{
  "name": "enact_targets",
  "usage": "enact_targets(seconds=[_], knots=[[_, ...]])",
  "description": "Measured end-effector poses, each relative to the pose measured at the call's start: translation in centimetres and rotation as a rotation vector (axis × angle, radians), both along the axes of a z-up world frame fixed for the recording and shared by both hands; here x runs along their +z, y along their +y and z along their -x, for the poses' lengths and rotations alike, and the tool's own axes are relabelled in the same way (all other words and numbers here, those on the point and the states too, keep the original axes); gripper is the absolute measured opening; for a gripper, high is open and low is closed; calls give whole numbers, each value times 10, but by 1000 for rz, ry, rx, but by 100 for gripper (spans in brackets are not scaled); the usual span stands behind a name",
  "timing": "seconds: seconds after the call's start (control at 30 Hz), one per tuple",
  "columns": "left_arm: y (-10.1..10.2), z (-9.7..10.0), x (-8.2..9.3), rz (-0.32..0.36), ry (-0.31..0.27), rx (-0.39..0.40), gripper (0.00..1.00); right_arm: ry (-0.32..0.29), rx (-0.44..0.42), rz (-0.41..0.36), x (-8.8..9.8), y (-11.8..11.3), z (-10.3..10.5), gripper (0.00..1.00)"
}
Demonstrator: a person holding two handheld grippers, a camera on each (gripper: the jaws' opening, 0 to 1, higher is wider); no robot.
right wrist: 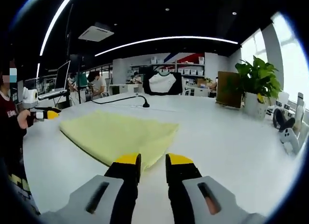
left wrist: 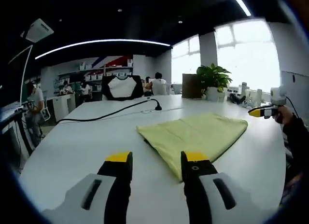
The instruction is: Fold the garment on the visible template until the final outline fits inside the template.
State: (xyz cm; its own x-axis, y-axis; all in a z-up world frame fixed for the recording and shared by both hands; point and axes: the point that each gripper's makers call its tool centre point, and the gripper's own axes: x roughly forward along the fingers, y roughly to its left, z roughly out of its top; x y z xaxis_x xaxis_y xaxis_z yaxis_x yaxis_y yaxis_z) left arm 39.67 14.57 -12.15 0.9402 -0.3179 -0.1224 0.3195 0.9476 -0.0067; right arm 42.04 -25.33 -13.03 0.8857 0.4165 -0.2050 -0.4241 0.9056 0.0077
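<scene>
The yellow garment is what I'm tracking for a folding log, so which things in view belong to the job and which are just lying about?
Belonging to the job:
yellow garment, lying folded flat on the white table
left gripper, open
right gripper, jaws a little apart

Just lying about:
black cable
potted plant
white controller
wooden box

One garment (left wrist: pixel 193 137); two grippers (left wrist: pixel 157 165)
</scene>
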Motion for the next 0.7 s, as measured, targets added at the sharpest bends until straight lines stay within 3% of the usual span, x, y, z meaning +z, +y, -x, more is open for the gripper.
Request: enact_targets(seconds=[0.13, 0.23, 0.33, 0.53, 0.7], knots=[[-6, 16, 18, -21, -72, 1, 55, -50, -18, 32, 9, -1, 7, 29], [-11, 30, 21, -29, -44, -14, 57, -59, -27, 39, 14, -3, 12, 30], [-17, 43, 31, -45, -77, -31, 62, -55, -43, 56, 16, -5, 16, 31], [-8, 60, 59, -49, -124, 5, 83, -74, -98, 71, 31, -19, 37, 40], [-6, 70, 71, -61, -129, -9, 100, -133, -123, 58, 50, -28, 56, 47]])
